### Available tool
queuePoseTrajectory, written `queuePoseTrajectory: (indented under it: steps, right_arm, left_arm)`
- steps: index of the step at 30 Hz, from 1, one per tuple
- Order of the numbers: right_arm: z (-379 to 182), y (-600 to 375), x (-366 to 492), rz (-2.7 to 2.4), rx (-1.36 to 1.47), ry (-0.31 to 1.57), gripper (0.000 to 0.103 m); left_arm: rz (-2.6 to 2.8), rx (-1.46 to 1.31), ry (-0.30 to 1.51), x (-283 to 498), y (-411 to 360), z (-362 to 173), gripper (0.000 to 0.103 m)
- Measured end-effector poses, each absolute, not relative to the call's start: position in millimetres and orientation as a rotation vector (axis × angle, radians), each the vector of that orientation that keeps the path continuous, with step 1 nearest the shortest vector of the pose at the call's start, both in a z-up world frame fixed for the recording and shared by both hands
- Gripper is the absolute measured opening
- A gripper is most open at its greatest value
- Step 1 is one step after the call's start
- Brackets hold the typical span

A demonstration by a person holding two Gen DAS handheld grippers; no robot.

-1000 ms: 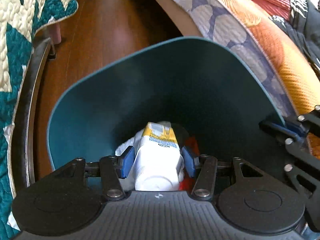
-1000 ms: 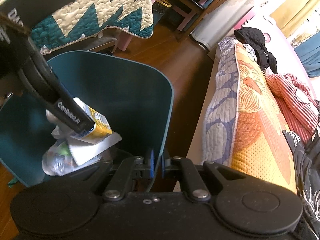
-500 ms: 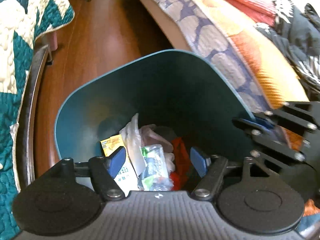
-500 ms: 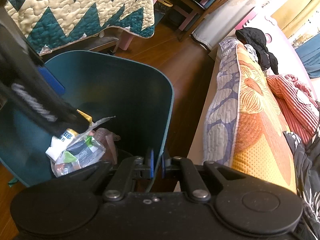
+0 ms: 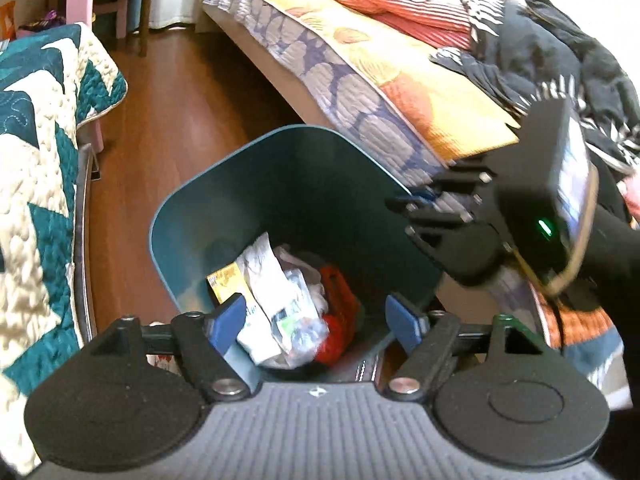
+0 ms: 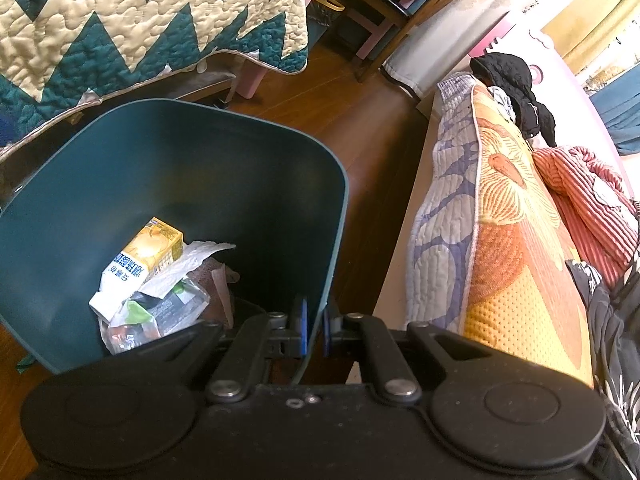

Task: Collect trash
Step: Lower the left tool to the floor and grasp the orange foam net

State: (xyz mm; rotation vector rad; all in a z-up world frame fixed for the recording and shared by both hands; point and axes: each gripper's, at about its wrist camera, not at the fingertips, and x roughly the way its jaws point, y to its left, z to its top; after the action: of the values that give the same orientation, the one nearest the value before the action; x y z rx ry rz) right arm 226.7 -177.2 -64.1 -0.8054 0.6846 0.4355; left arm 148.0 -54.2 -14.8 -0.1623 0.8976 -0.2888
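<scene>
Jaws of left gripper [image 5: 316, 322] opening, empty, carton [image 6: 142, 266] dropped into bin [image 6: 224, 148], right gripper [image 6: 314, 330] still clamping its rim

Ahead of the left gripper [image 5: 316, 318], between and below its opening jaws, the bin [image 5: 224, 168] stands on the floor [image 5: 176, 92]; nothing sits between the 2 pads. In the bin lie a carton [image 6: 148, 256], left of a paper sheet [image 6: 188, 264] and a wrapper [image 6: 160, 312]. The right gripper [image 6: 315, 326] pinches the bin's wall. Right of both jaws lies the bed [image 6: 500, 240]; left, a quilt [image 5: 36, 152].
</scene>
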Motion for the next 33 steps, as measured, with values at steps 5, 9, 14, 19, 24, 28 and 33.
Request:
queuePoseTrajectory:
  steps: [5,9,14,19,24,28,33]
  right_arm:
    - [-64.0,-177.3,226.9,0.436,-0.805,0.684,0.008]
    - [-64.5,-177.5,226.4,0.435,-0.804,0.688,0.008]
    - [-64.4,-178.3,225.5,0.440,-0.808,0.701,0.008]
    - [-63.9,-178.1,226.5,0.443,-0.813,0.712,0.008]
    - [-62.6,-178.1,226.9,0.456,-0.815,0.731,0.009]
    - [-63.1,-177.5,226.1,0.457,-0.822,0.729,0.009]
    - [-64.0,-181.9,229.0,0.454,-0.804,0.740,0.009]
  left_arm:
    - [-0.305,-0.112,0.861,111.8,-57.4,-9.4,0.084]
    - [-0.311,-0.082,0.869,91.7,-60.0,-19.2,0.085]
    - [-0.335,-0.091,0.951,83.2,-62.5,-53.6,0.086]
    - [-0.340,-0.080,1.105,82.2,-72.9,-110.7,0.086]
    - [-0.340,0.102,1.149,82.1,-97.3,-176.6,0.086]
    - [-0.350,0.149,1.143,96.3,-112.4,-214.8,0.086]
    - [-0.360,0.142,1.164,115.9,-125.5,-258.0,0.086]
